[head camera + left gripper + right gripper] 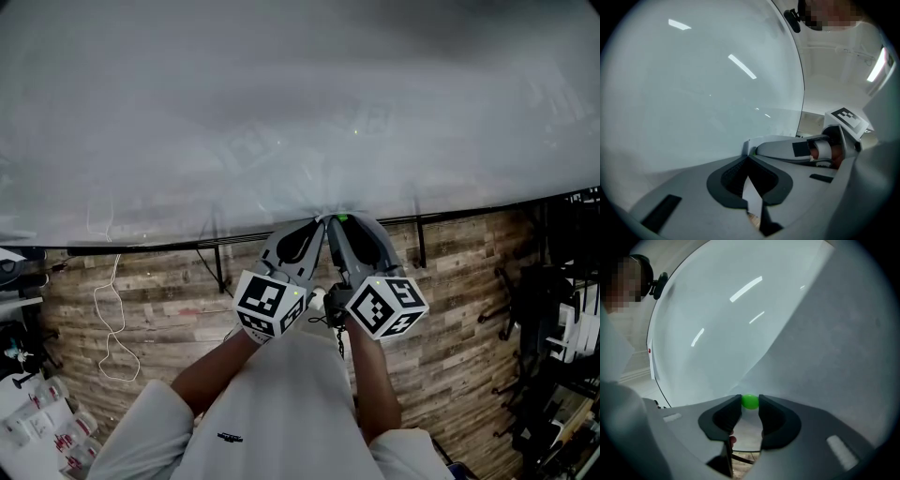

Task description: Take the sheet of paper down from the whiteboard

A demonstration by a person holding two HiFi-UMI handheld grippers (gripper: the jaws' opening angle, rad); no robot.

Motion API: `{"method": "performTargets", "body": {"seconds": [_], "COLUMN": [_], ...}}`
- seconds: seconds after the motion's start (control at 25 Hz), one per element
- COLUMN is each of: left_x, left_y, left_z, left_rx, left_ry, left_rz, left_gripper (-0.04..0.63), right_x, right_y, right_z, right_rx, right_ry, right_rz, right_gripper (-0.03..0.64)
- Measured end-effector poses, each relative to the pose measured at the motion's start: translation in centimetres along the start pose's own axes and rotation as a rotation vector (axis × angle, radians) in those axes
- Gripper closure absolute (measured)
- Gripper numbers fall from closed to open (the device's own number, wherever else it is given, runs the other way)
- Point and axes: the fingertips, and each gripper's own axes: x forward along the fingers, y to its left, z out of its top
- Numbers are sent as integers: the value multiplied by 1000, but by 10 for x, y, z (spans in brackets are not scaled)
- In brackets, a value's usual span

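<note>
Whiteboard (281, 94), sheet of paper (843, 333) on it under green magnet (750, 401), wood-plank floor (169, 309), white cord (111, 319) lying there

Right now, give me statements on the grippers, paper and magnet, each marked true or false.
1. The left gripper is shut on the paper. True.
2. The magnet is red. False: it is green.
3. The right gripper has the magnet between its jaw tips, touching both. True.
4. The grippers work at opposite ends of the whiteboard. False: they sit side by side at its lower edge.
</note>
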Motion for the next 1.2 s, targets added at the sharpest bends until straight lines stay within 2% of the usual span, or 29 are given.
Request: {"method": "performTargets", "body": {"seconds": [0.32,0.64,1.08,1.2], "left_x": [-2,-2,-1,-2], "left_y": [-1,3,2,3], "left_z": [-1,0,0,0], "left_rx": [-5,0,-2,-4], "left_ry": [0,2,-2,-6], "left_rz": [-2,-1,2,6], "left_gripper": [589,589,589,589], "right_x": [-2,2,-1,-5], "right_y": [1,0,1,1], "right_z": [-1,-1,-1,-4], "right_rx": [0,109,79,79], "right_ry": [-3,-16,-19,-18], "right_rz": [-2,5,0,7], "right_gripper": [492,486,497,529]}}
